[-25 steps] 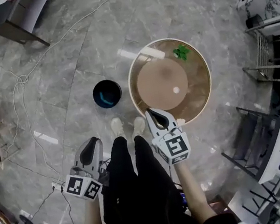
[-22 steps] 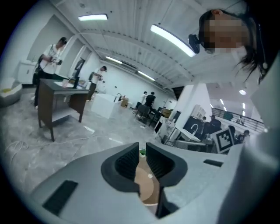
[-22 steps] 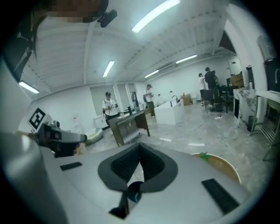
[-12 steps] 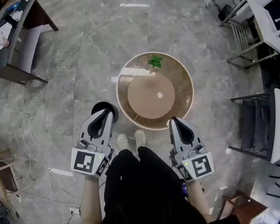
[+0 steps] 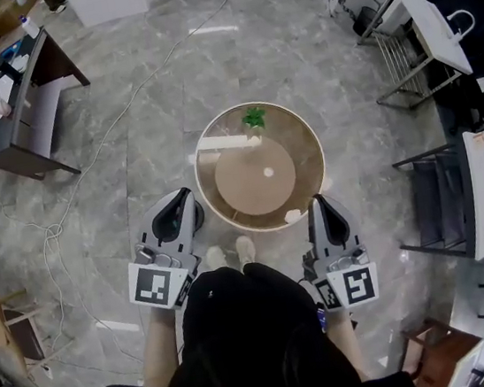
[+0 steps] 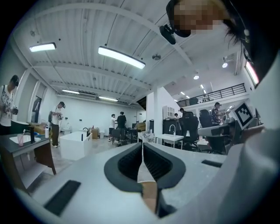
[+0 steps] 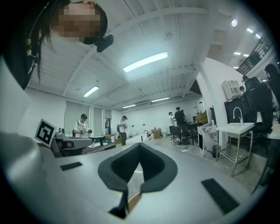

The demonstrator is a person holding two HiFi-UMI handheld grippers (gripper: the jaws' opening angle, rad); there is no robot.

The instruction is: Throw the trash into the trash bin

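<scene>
A crumpled green piece of trash [image 5: 254,117] lies at the far edge of the round brown table [image 5: 307,179], with a small white scrap [image 5: 268,173] near its middle and another [image 5: 293,216] at the near rim. My left gripper [image 5: 180,197] hovers left of the table, shut and empty [image 6: 142,146]. It covers the spot where the dark bin stood, so the bin is hidden. My right gripper [image 5: 319,198] hangs at the table's near right edge, also shut with nothing in it [image 7: 139,146]. Both gripper views look level across the room.
A dark desk [image 5: 19,103] stands at the far left, and a cable [image 5: 114,108] trails across the grey floor. Metal-framed chairs and racks [image 5: 439,196] line the right side. The person's feet [image 5: 228,254] are just before the table. Several people stand far off [image 6: 56,122].
Both grippers have risen and swung up to level. The left one moved up and right over the bin, hiding it. The right one shifted right of the table's near edge.
</scene>
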